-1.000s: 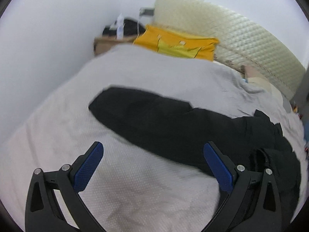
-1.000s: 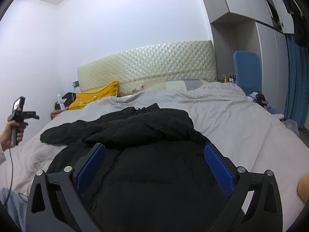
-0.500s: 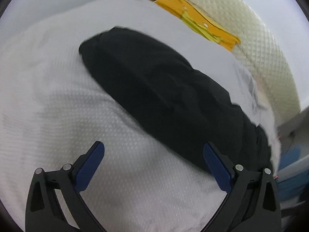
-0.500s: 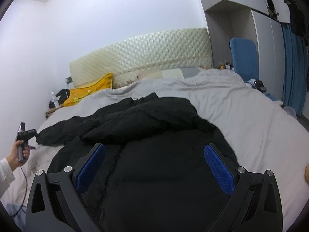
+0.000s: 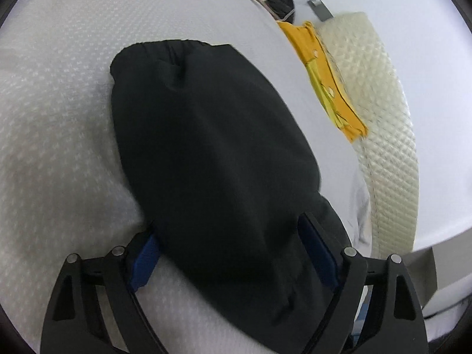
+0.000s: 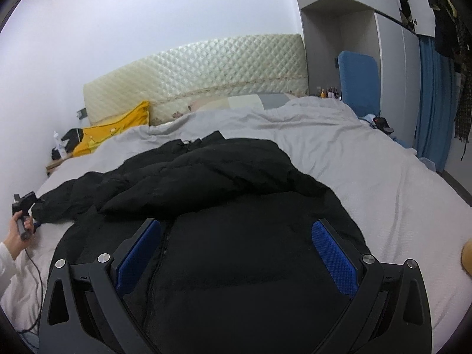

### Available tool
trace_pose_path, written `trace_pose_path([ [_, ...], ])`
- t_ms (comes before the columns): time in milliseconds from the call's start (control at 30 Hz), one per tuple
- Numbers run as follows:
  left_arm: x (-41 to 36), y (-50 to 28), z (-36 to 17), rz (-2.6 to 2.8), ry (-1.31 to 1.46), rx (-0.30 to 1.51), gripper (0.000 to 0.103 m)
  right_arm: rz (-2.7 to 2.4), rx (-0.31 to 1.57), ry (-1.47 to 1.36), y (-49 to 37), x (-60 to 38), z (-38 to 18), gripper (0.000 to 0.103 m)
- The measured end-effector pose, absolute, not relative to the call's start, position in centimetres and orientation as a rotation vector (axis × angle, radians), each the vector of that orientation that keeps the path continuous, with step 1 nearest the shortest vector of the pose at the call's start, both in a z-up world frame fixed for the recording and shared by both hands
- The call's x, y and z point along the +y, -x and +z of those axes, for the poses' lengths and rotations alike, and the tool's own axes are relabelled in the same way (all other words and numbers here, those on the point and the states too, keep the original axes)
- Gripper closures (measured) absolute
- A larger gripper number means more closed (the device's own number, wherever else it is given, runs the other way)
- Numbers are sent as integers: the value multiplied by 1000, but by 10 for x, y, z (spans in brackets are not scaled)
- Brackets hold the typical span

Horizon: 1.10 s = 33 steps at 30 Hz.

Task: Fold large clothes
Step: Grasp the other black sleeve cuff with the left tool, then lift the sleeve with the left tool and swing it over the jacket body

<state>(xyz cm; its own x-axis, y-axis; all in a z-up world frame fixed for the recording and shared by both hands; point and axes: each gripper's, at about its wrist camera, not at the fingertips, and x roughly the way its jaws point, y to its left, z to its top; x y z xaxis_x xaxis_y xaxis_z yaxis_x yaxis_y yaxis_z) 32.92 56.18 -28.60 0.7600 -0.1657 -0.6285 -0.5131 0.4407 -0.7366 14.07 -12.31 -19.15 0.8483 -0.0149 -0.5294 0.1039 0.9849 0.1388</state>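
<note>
Jacket (image 6: 224,236) body under spread right gripper (image 6: 236,250); only left gripper (image 5: 230,247), closing, straddles its sleeve (image 5: 206,147).

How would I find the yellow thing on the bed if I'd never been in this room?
Start at the big cream quilted headboard behind the grey bedspread. Follow it to its left end, near the small bedside table. The bright yellow fabric cushion leans there against the headboard; it is the only yellow thing, while the puffy black jacket lies mid-bed.
</note>
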Motion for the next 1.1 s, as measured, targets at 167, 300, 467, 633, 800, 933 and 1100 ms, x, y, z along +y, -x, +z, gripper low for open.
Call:
trace_pose_path([
  [167, 567, -337, -284, 244, 1084, 649, 54, -47, 583, -159, -153, -112, -195, 0],
  [300, 568, -335, -275, 226, 1038, 631, 85, -38, 604, -165, -157, -108, -198, 0],
  [467, 561, -335, -244, 259, 944, 618, 95, -31, 615, -162, -158, -106, -199, 0],
  [633, 551, -324, -206, 259, 860, 562, 98, 26, 647, -175, -155, -103, -201, 0],
  [800, 538, -315, -161, 260, 780, 551, 98, 62, 637, -155, -149, -100, -195, 0],
  [933, 515, -304, -131, 249, 685, 541, 99, 110, 673, -128, -147, -98, -194, 0],
  [1100, 495, -289, -97, 249, 649, 519, 99, 130, 662, -111, -135, -103, -188, 0],
])
